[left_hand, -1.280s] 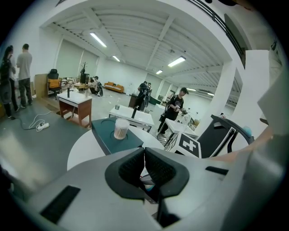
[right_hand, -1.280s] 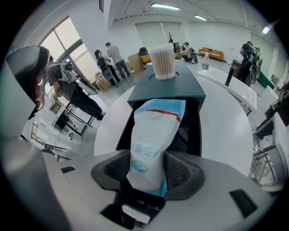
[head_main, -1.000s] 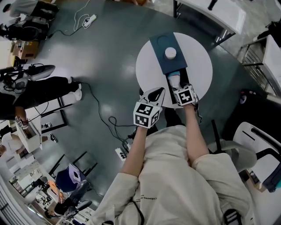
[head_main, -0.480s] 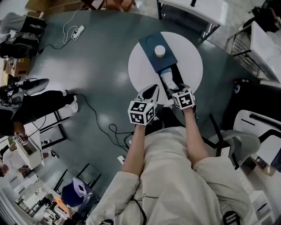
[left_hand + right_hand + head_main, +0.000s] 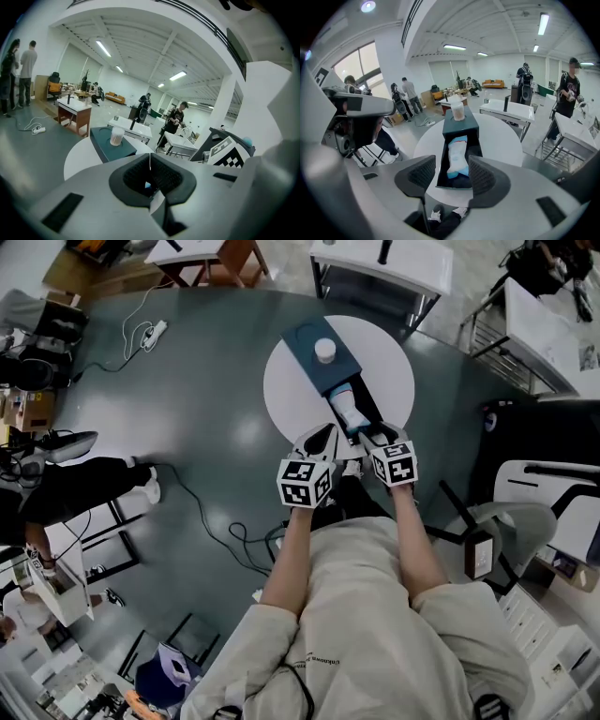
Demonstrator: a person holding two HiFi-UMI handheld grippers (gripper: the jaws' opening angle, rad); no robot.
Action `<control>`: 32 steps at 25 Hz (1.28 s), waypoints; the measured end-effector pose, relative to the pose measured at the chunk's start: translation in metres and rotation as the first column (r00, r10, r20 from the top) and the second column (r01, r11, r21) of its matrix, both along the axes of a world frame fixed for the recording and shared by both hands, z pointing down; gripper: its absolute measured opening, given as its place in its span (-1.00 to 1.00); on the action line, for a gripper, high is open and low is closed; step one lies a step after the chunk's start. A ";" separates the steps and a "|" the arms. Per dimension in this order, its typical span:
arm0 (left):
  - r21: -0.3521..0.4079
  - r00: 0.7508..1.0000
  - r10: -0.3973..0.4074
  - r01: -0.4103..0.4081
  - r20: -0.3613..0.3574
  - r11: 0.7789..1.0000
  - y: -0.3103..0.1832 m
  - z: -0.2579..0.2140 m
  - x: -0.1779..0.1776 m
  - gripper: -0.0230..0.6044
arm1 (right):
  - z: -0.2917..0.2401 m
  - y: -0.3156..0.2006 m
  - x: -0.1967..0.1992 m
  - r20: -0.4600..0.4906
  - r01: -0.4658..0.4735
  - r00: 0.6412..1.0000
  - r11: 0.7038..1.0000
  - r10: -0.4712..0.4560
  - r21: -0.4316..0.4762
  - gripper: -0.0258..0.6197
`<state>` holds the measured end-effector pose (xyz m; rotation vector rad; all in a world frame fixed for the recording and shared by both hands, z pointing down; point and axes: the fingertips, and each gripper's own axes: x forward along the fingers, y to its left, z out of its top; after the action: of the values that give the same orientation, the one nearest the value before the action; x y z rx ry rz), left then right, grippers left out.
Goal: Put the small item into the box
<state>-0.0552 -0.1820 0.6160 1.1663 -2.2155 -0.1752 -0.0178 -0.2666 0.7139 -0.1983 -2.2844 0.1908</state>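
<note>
A dark blue box (image 5: 319,357) stands on the round white table (image 5: 389,371) with its drawer (image 5: 440,161) pulled out toward me. In the drawer lies a white and blue packet (image 5: 351,414) (image 5: 457,159). My right gripper (image 5: 377,434) (image 5: 452,176) is open just short of the drawer's near end, with the packet in line between its jaws and nothing held. At the table's near edge, left of the drawer, my left gripper (image 5: 323,437) (image 5: 150,176) is shut with nothing in it. A white cup (image 5: 324,351) (image 5: 116,136) (image 5: 457,111) stands on the box's top.
Grey floor surrounds the table, with cables (image 5: 202,512) and a power strip (image 5: 156,331) at the left. White desks (image 5: 380,263) stand beyond the table and a chair (image 5: 525,521) at the right. Several people stand far off in both gripper views.
My right gripper has drawn back from the drawer toward me; the packet stays in the drawer. The head view has shifted, so the table now sits further left and up.
</note>
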 end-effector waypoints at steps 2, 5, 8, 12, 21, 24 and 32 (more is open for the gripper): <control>-0.002 1.000 0.005 -0.005 0.008 1.000 0.005 -0.006 0.010 -0.86 | -0.013 0.005 0.009 0.024 -0.008 1.000 1.000 0.008 0.017 -0.19; 0.001 1.000 0.013 -0.013 0.012 1.000 0.015 -0.010 0.031 -0.86 | -0.025 0.013 0.028 0.068 -0.037 0.997 0.998 0.034 0.041 -0.19; 0.015 0.999 0.022 -0.022 0.025 1.000 0.021 -0.014 0.049 -0.86 | -0.033 0.019 0.047 0.119 -0.082 0.990 0.995 0.073 0.065 -0.19; 0.037 0.997 0.067 -0.069 0.045 0.997 0.030 -0.017 0.073 -0.86 | -0.036 0.034 0.072 0.167 -0.131 0.979 0.990 0.119 0.062 -0.19; 0.032 0.994 0.091 -0.093 0.061 0.995 0.034 -0.013 0.090 -0.86 | -0.034 0.029 0.090 0.219 -0.201 0.958 0.979 0.186 0.046 -0.19; 0.027 0.993 0.094 -0.096 0.074 0.995 0.035 -0.014 0.088 -0.86 | -0.036 0.030 0.086 0.237 -0.207 0.952 0.978 0.195 0.023 -0.19; 0.018 0.991 0.085 -0.087 0.106 0.996 0.038 -0.024 0.080 -0.86 | -0.056 0.032 0.077 0.288 -0.222 0.932 0.975 0.221 -0.029 -0.38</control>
<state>0.0249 -0.1445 0.5919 1.3084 -2.2535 -0.1060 0.0588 -0.2350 0.6577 0.0387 -2.5994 0.2902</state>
